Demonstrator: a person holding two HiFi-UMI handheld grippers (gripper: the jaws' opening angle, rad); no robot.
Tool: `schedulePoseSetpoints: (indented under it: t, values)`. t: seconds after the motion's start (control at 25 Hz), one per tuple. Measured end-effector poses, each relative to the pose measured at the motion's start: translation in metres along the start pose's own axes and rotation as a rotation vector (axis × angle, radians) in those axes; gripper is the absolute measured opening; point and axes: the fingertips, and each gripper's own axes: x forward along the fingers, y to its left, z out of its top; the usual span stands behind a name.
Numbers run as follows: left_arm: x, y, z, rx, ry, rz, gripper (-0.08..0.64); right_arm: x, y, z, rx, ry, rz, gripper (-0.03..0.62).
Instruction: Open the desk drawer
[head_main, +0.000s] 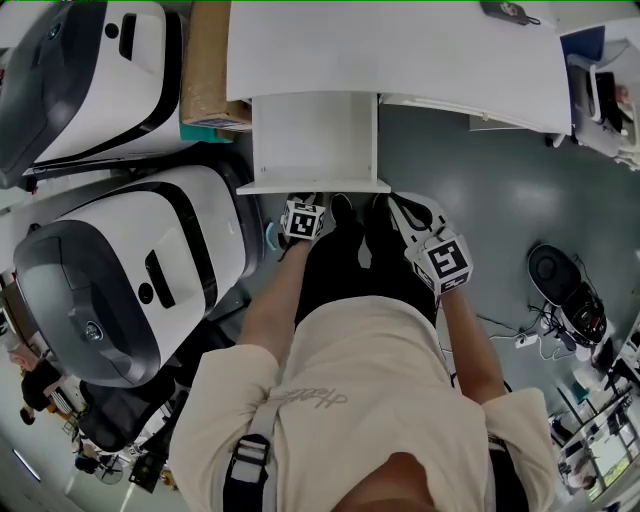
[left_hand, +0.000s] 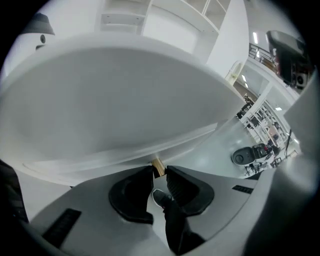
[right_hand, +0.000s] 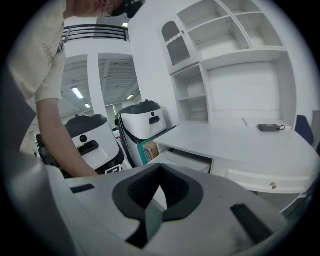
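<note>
- Both forearms reach forward. The right gripper (right_hand: 159, 175) sits at 4 o'clock of the left gripper (left_hand: 159, 175), its jaws together on nothing.
- The left jaws are clamped on the small brass knob (left_hand: 158, 167).
- At 12 o'clock, the desk drawer (head_main: 315, 140) juts out from under the tabletop (head_main: 400, 50), showing only its white bottom.

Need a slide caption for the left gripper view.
Left gripper clamped on the brass knob of the white desk drawer.
</note>
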Motion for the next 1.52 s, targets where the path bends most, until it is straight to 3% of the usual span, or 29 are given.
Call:
schedulePoseSetpoints:
  t: [0.16,0.24,0.48,0.72,0.88,1.0,1.16,1.32,1.52]
  values:
    - [-0.009,0.000,0.003,-0.123,-0.038,0.034,0.087,-0.010,-0.002,-0.003,-0.007,0.000,0.004,0.002]
    - [-0.014,-0.001,0.004,-0.141,-0.057,0.033,0.087,-0.015,-0.003,-0.005,-0.009,-0.001,0.006,0.002]
    - [-0.041,-0.002,0.013,-0.121,-0.098,0.030,0.087,-0.029,-0.002,-0.005,-0.024,-0.013,0.022,0.002]
    - [-0.080,-0.027,0.034,-0.033,-0.165,-0.019,0.084,-0.050,-0.005,0.010,-0.055,-0.040,0.039,0.002]
    - [-0.112,-0.043,0.053,-0.039,-0.231,-0.012,0.053,-0.070,-0.012,0.004,-0.083,-0.017,0.055,0.002]
    - [-0.141,-0.053,0.074,-0.050,-0.300,-0.007,0.046,-0.082,-0.018,0.002,-0.087,-0.012,0.055,0.002]
    - [-0.177,-0.068,0.111,-0.009,-0.393,-0.012,0.005,-0.093,-0.028,0.011,-0.097,-0.041,0.038,0.002]
    - [-0.216,-0.087,0.163,0.056,-0.495,-0.026,0.005,-0.100,-0.050,0.036,-0.103,-0.100,0.002,0.002]
    - [-0.262,-0.106,0.226,0.072,-0.618,-0.060,0.005,-0.104,-0.066,0.071,-0.136,-0.146,-0.010,0.002]
